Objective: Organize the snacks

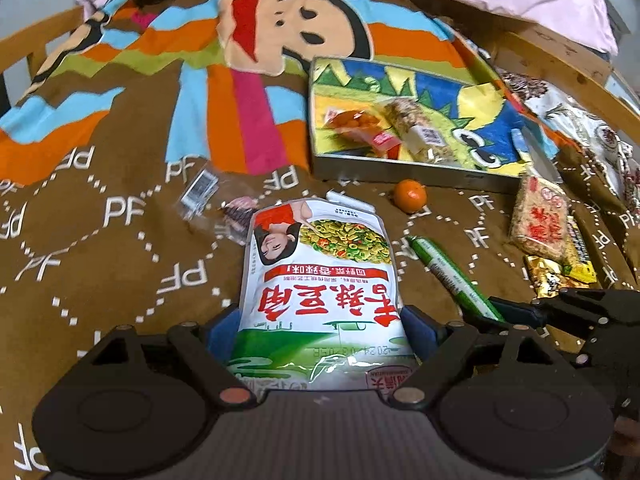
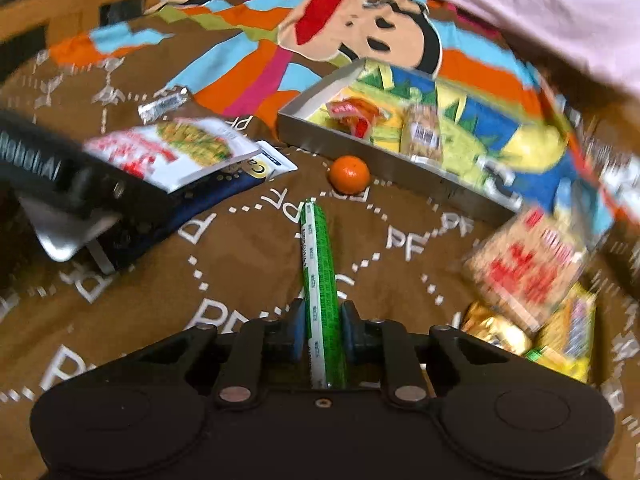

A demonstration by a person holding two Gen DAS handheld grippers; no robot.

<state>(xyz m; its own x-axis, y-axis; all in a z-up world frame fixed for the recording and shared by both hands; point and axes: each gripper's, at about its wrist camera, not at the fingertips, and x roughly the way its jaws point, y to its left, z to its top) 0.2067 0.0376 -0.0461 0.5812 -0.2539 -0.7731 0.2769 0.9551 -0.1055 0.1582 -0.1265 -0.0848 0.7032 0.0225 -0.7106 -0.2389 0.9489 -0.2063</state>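
Snack sorting on a bed, seen from both wrist cameras. We hold the left tongs (image 1: pixel 320 320) spread wide around a white pouch (image 1: pixel 320 272), its lower part between the pads. We hold the right tongs (image 2: pixel 323 334) nearly closed on a green stick (image 2: pixel 320 272), which points toward a small orange (image 2: pixel 349 174) on the brown blanket (image 2: pixel 240 264). The open box (image 1: pixel 400 170) lies beyond, near the orange, and already contains two packets: a red-orange one (image 1: pixel 356 124) and a grain bar (image 1: pixel 420 132). Outside it remain a red-printed packet (image 1: pixel 540 220), a gold wrapper (image 1: pixel 548 276), a yellow bar (image 1: pixel 582 258), a clear packet (image 1: pixel 198 192) and a dark blue packet (image 2: pixel 224 184) under the pouch. We judge the task early to midway: two snacks are boxed, two are in hand, and several are left.
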